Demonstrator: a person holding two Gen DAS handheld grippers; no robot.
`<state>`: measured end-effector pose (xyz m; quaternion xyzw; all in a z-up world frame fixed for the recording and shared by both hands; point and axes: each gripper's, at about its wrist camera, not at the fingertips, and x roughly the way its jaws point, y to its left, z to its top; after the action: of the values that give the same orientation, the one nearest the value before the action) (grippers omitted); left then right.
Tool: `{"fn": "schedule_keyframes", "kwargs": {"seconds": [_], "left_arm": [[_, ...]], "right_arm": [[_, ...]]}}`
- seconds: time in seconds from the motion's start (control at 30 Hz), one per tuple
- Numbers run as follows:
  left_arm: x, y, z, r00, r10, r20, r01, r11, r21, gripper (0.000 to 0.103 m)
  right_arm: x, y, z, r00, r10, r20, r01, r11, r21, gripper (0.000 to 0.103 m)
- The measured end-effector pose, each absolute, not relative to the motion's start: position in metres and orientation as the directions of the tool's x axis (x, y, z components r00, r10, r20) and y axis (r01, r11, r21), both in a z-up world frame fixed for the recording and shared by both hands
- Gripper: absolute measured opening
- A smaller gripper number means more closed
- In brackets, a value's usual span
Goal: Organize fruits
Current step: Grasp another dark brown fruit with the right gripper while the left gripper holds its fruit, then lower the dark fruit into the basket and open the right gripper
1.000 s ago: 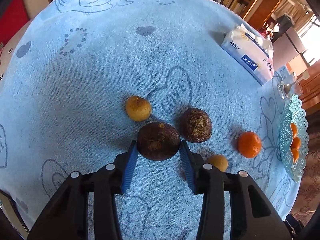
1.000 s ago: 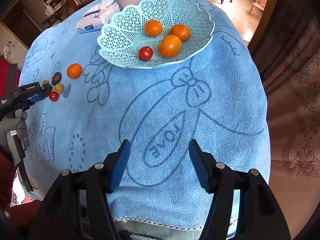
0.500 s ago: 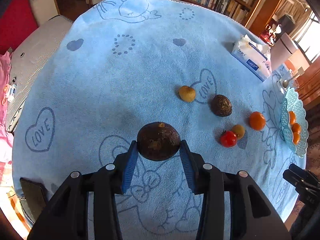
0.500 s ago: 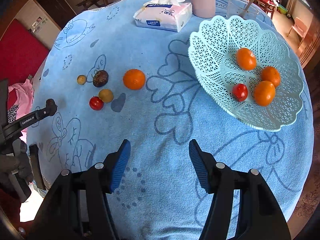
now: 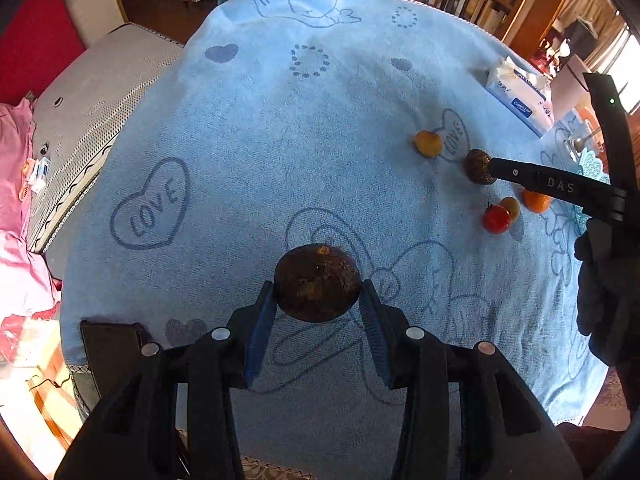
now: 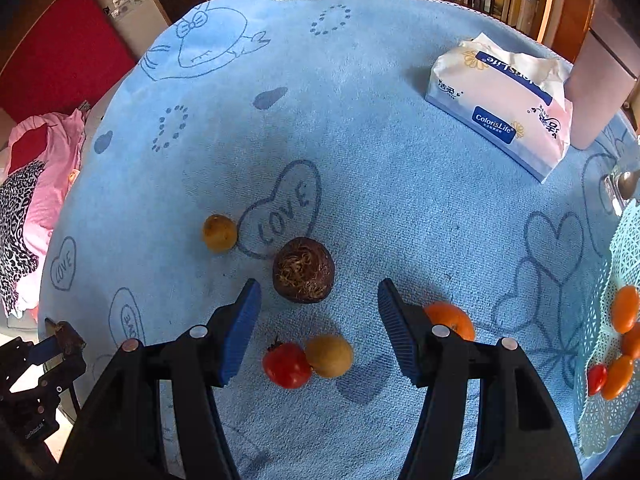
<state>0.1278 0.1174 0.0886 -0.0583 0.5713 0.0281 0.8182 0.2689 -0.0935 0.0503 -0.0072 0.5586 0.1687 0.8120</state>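
1. The left gripper [image 5: 318, 306] is seen at lower centre of the left wrist view, its blue pads clamped on a dark brown fruit [image 5: 317, 288] held above the blue tablecloth [image 5: 248, 152].
2. The right gripper [image 6: 319, 328] is shown at lower centre of the right wrist view, jaws spread wide and holding nothing.
3. A second brown fruit [image 6: 303, 270] lies just beyond the right gripper's pads; a red tomato [image 6: 286, 365] and a yellow fruit [image 6: 329, 355], touching each other, lie between them.
4. An orange [image 6: 450, 318] is partly hidden behind the right-hand pad; another yellow fruit [image 6: 219, 233] lies at centre left.
5. The teal basket [image 6: 600, 400], holding fruit, is cut off at the right edge.
6. A tissue pack [image 6: 504, 104] occupies the upper right; bare cloth extends across the upper left to the table rim.
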Motion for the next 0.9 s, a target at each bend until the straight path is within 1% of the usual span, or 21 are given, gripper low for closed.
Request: {"fn": "schedule_keyframes", "kwargs": {"seconds": [0.23,0.3,0.37,0.4,0.43,0.67,0.9], "left_arm": [[0.129,0.123,0.086,0.344,-0.029,-0.938,-0.114,0.991,-0.073,0.043],[0.129,0.123,0.085,0.342,-0.033,-0.939,-0.116,0.99,-0.077,0.043],[0.128,0.122,0.085,0.341,-0.035,-0.939,-0.12,0.989,-0.081,0.043],[0.128,0.122,0.085,0.342,-0.035,-0.939,-0.122,0.989,-0.081,0.043],[0.127,0.122,0.085,0.342,-0.035,-0.939,-0.124,0.989,-0.082,0.043],[0.127,0.116,0.085,0.349,-0.037,-0.937,-0.133,0.987,-0.089,0.043],[0.131,0.094,0.091,0.365,-0.049,-0.93,-0.102,0.99,-0.093,0.043]], "right_arm": [[0.282,-0.079,0.032,0.278,0.245,-0.929,-0.299,0.941,0.159,0.062],[0.28,-0.074,0.03,0.276,0.23,-0.933,-0.316,0.939,0.138,0.057],[0.279,-0.071,0.028,0.285,0.202,-0.937,-0.326,0.94,0.104,0.046],[0.278,-0.071,0.029,0.282,0.21,-0.936,-0.33,0.938,0.111,0.041],[0.277,-0.072,0.031,0.273,0.221,-0.936,-0.329,0.936,0.125,0.04],[0.261,-0.089,0.055,0.291,0.271,-0.917,-0.304,0.936,0.179,0.04],[0.237,-0.113,0.078,0.301,0.32,-0.898,-0.275,0.931,0.24,0.04]]}}
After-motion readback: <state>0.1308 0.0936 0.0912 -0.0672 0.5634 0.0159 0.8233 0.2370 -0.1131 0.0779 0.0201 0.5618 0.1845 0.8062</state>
